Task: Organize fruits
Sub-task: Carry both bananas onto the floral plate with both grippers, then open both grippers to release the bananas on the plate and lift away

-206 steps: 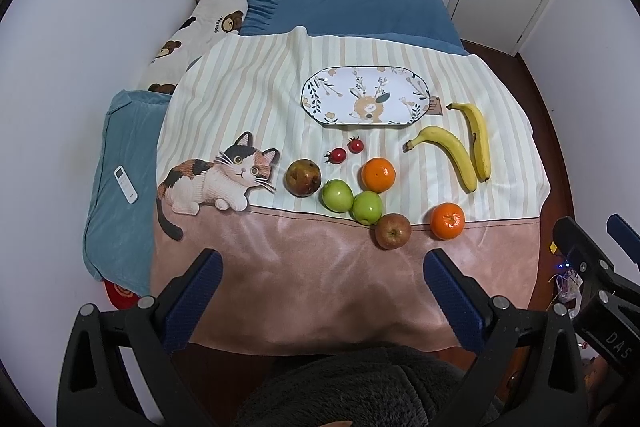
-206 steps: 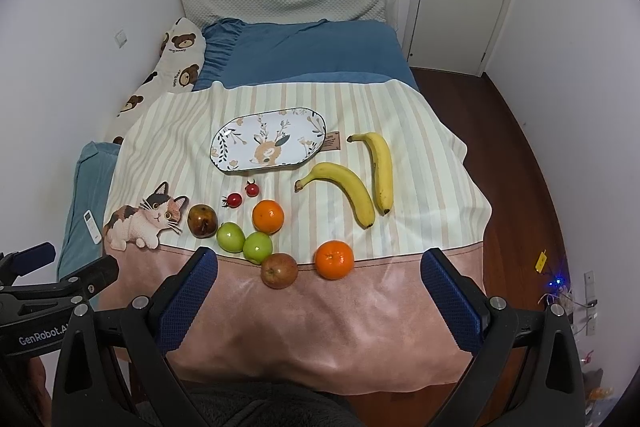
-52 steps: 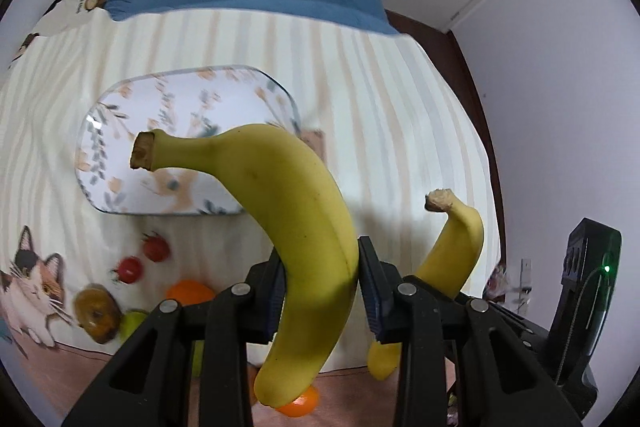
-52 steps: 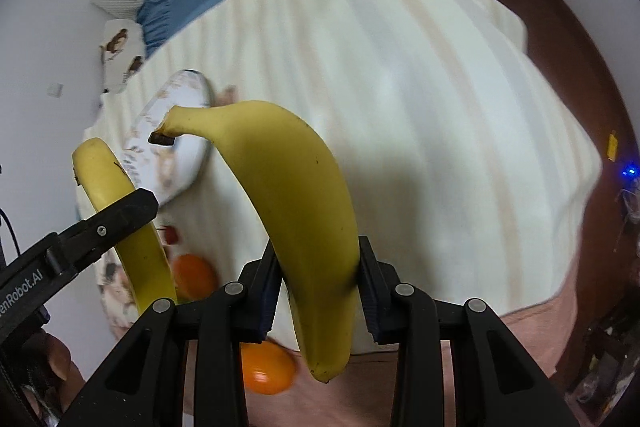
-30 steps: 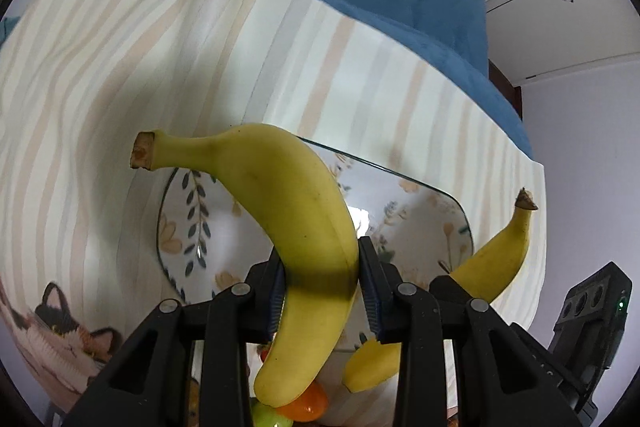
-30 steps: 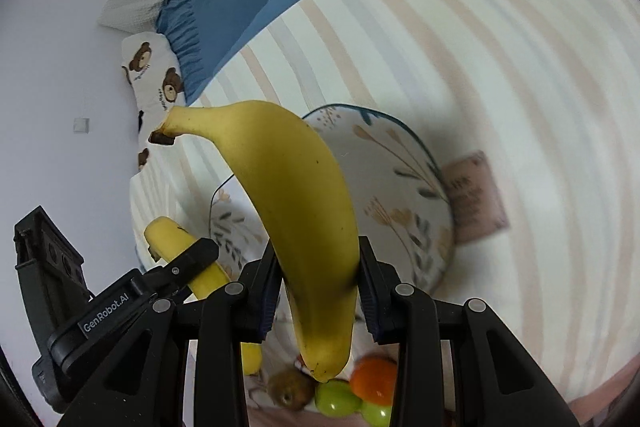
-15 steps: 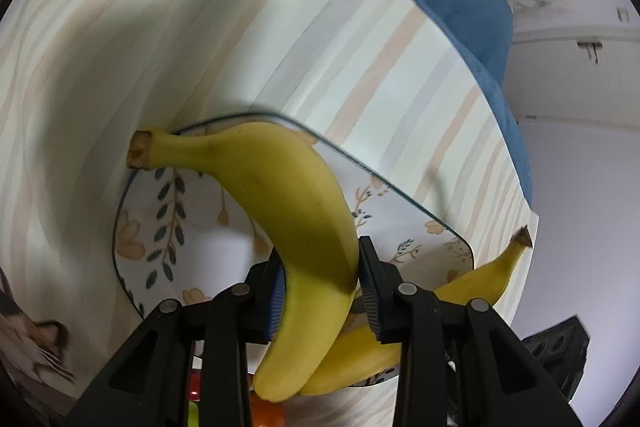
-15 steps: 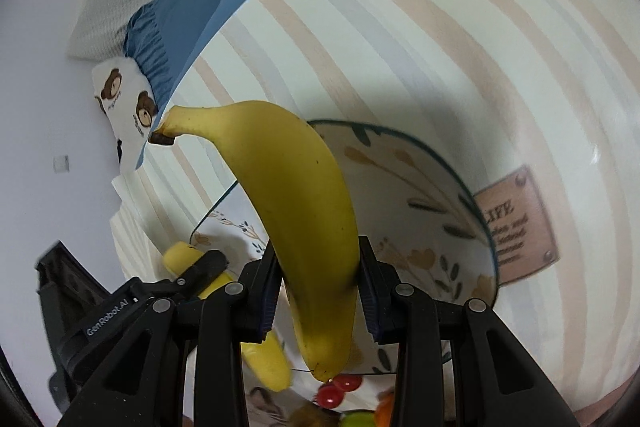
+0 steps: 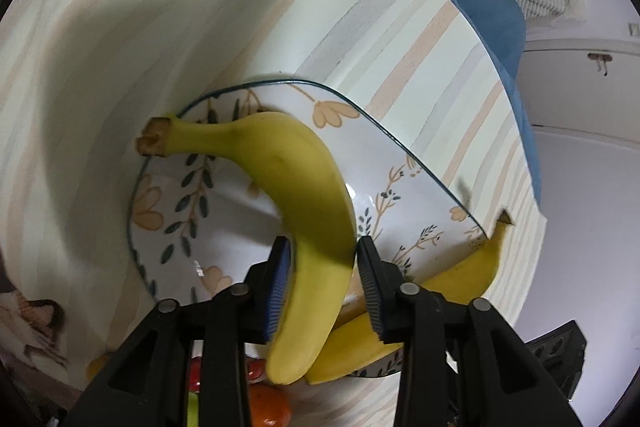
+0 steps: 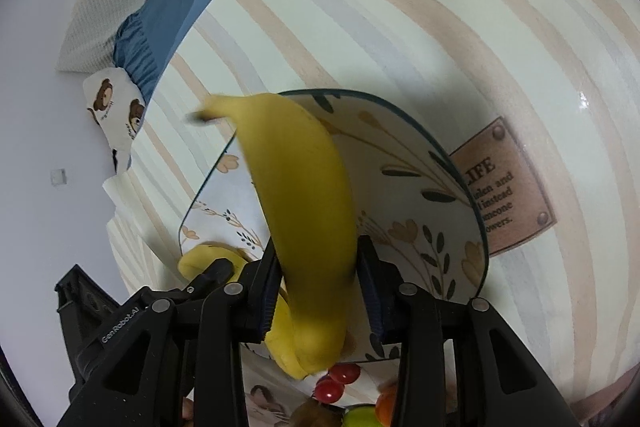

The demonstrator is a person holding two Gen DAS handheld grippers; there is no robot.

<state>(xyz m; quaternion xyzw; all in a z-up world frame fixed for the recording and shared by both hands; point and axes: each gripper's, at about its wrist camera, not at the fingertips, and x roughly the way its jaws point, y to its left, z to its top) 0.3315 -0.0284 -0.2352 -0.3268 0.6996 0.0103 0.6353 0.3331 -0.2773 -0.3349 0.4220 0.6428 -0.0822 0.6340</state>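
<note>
Nearest the cameras, the left gripper [image 9: 322, 279] is opening its jaws around the first banana [image 9: 296, 211], a gap showing at each pad. The right gripper [image 10: 320, 283] is likewise opening; its pads are barely touching the second banana [image 10: 304, 211]. Both bananas are lying across the near edge of the floral plate [image 9: 416, 167], tips overhanging. Beyond, the striped cloth [image 9: 200, 7] is sagging; in the inspector's judgement, a banana could roll off onto it.
</note>
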